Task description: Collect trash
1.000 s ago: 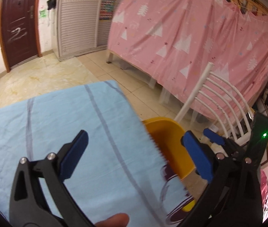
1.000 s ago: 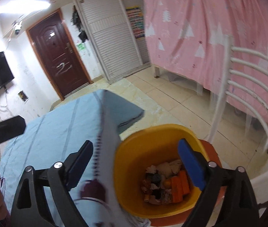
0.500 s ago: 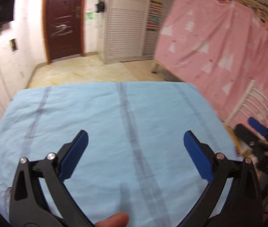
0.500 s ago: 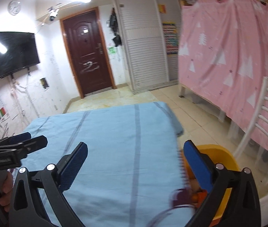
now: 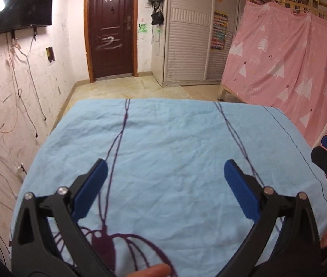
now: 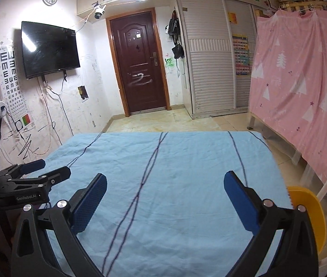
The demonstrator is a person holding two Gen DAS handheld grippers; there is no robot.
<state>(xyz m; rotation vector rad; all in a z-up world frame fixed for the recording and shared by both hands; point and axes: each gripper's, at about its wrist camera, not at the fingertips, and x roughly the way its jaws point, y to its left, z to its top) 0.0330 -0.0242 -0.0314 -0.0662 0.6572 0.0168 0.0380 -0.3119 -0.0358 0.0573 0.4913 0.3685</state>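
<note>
"GenRobot.AI" on left gripper (image 6: 36, 173) body, both jaws apart w/ right gripper (image 6: 163, 196), yellow bin (image 6: 311, 210) in right view only, blue cloth (image 5: 175, 150).

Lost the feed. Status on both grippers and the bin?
Left gripper open, empty. Right gripper open, empty. Yellow bin beside blue tablecloth. No trash visible.

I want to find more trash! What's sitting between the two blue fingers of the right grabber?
Only the blue cloth with its dark lines shows between the right gripper fingers, in the right wrist view. No trash there.
</note>
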